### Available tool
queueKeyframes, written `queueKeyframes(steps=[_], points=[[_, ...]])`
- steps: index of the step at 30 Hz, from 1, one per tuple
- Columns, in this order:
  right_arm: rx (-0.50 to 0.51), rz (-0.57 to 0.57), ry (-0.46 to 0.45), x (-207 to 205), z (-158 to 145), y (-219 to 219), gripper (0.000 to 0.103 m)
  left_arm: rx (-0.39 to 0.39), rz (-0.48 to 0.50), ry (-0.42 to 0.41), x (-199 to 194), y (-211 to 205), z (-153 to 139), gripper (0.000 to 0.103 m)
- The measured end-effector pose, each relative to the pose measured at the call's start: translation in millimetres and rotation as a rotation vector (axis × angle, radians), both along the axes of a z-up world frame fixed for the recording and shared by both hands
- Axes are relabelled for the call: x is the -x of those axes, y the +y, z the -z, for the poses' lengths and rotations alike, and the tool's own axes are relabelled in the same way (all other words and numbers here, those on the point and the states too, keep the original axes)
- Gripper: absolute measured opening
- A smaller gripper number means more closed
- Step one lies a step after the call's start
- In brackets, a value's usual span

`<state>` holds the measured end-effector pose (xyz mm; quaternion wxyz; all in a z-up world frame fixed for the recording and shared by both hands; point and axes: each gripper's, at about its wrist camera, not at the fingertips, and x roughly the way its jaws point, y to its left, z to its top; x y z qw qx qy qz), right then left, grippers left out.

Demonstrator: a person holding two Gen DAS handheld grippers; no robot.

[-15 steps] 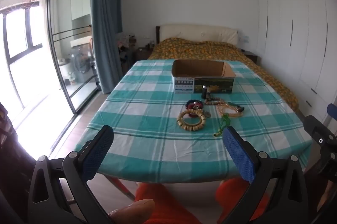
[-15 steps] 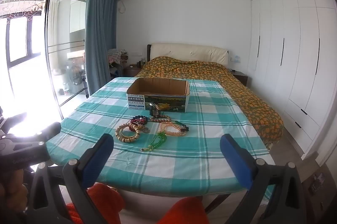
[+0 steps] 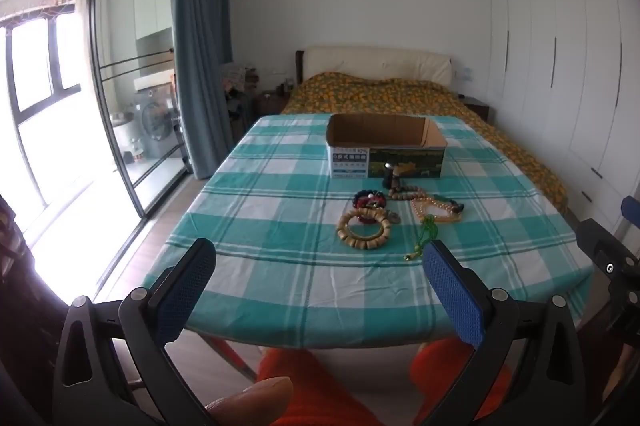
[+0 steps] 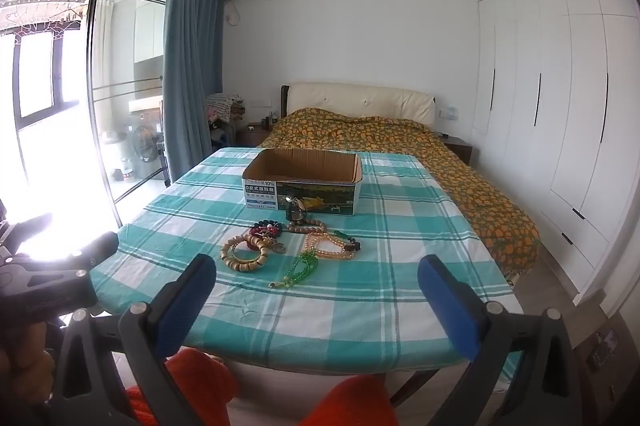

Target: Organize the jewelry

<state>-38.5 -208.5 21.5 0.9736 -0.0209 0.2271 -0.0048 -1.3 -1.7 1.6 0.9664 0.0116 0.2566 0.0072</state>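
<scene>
Hand-held gripper, left (image 3: 318,278), right (image 4: 316,284): level, jaws wide, short of table (image 4: 360,310).

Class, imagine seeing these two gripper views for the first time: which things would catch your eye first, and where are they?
First, the teal checked tablecloth filling the middle of both views. On it a cluster of bead bracelets, the chunky wooden bracelet nearest on the left, lies just before an open cardboard box. Low in each view, the left gripper and right gripper stand open, empty.

Checked-cloth table (image 3: 280,226) carries cardboard box (image 3: 386,154) and beaded jewelry (image 3: 400,214).
</scene>
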Motion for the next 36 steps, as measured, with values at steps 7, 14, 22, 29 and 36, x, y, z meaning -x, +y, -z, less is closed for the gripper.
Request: queueKeyframes(steps=[7,14,22,29,36], points=[[0.0,0.0,-0.001,-0.2,0.0,0.2,0.103,0.002,0.005,0.0,0.6,-0.5,-2.2,0.103],[0.0,0.001,-0.003,-0.5,0.3,0.4,0.103,0.001,0.003,0.0,6.3,-3.6,0.2,0.103],[-0.001,0.0,-0.002,0.2,-1.1,-3.8,0.103,0.001,0.005,0.0,6.5,-3.3,0.3,0.103],[0.0,0.0,-0.002,-0.8,-0.2,2.4,0.103,0.0,0.004,-0.001,5.2,-3.2,0.5,0.103],[0.0,-0.001,-0.002,-0.5,-0.2,1.5,0.103,-0.001,0.004,-0.001,6.0,-3.5,0.5,0.103]])
